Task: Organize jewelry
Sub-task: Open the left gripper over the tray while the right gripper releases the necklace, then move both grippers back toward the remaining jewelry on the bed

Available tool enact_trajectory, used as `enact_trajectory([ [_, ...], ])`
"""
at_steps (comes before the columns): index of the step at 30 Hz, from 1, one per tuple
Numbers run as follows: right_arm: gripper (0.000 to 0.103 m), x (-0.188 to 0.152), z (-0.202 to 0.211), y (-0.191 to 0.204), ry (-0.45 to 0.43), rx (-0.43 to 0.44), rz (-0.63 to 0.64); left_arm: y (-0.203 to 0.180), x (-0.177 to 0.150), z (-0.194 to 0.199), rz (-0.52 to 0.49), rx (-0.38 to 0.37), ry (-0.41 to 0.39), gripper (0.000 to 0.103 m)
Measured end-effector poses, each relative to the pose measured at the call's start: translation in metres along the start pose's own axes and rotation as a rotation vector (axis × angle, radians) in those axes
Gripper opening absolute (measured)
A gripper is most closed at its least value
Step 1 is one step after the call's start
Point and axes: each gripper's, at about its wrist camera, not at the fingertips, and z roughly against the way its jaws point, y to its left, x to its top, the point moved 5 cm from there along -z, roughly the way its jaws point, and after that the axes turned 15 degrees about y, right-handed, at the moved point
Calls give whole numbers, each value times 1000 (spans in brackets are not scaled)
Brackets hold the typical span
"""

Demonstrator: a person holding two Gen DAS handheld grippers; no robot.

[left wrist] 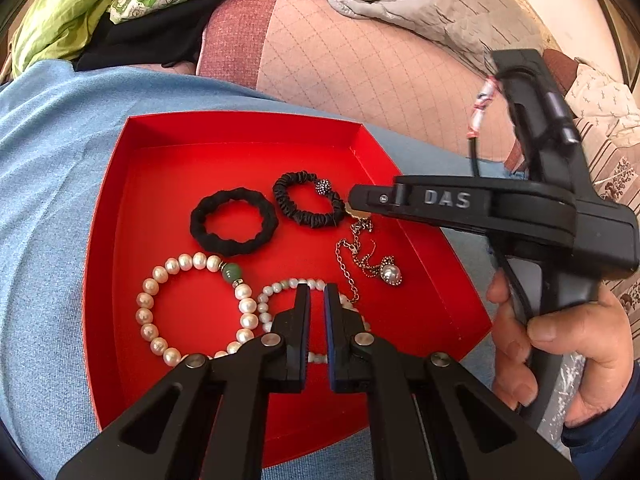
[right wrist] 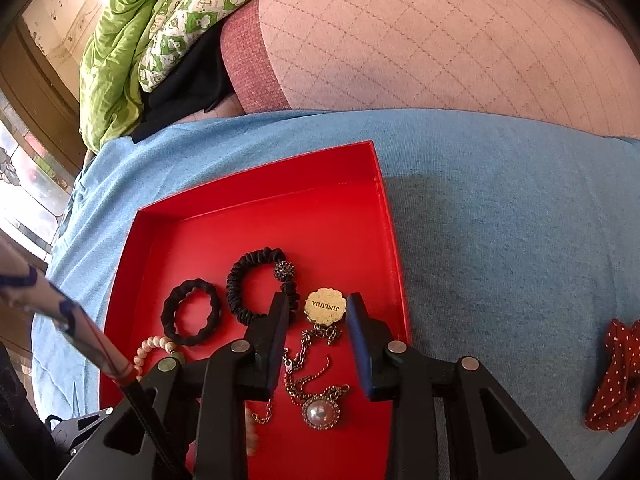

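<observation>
Red shallow cardboard tray [right wrist: 390,216] already holding bracelets, hair ties, necklace [right wrist: 316,384]; polka-dot scrunchie [right wrist: 616,380] left outside. Left gripper [left wrist: 317,294] nearly closed, empty; right gripper [right wrist: 318,312] parted around gold tag [right wrist: 325,306], gripping nothing.

One red tray [left wrist: 120,208], two black hair ties [left wrist: 234,222], two pearl bracelets [left wrist: 196,306], one pendant necklace [right wrist: 322,410], one red polka-dot scrunchie [right wrist: 614,376].

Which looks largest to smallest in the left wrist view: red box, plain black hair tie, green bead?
1. red box
2. plain black hair tie
3. green bead
The differences are clear despite fisheye distortion.
</observation>
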Motion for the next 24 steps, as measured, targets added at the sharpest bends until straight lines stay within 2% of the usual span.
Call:
enact_trajectory([
  [4,32,-14,19,2,-29,44,-18,-1,2,5,6,-4,-20,27],
  [9,33,-61,64,4,-96,102,-27,-3,1,19,2,17,-70,27],
  [13,34,-126,104,-10,-146,121,-49,-8,-2,33,-9,50,-126,28],
  [17,35,-203,136,-41,-172,121,-107,-22,-18,44,-33,80,-174,28],
  [21,35,-269,161,-68,-176,112,-162,-43,-56,57,-87,111,-201,32],
  [24,36,-316,171,-84,-190,76,-166,-63,-92,62,-116,92,-185,33],
])
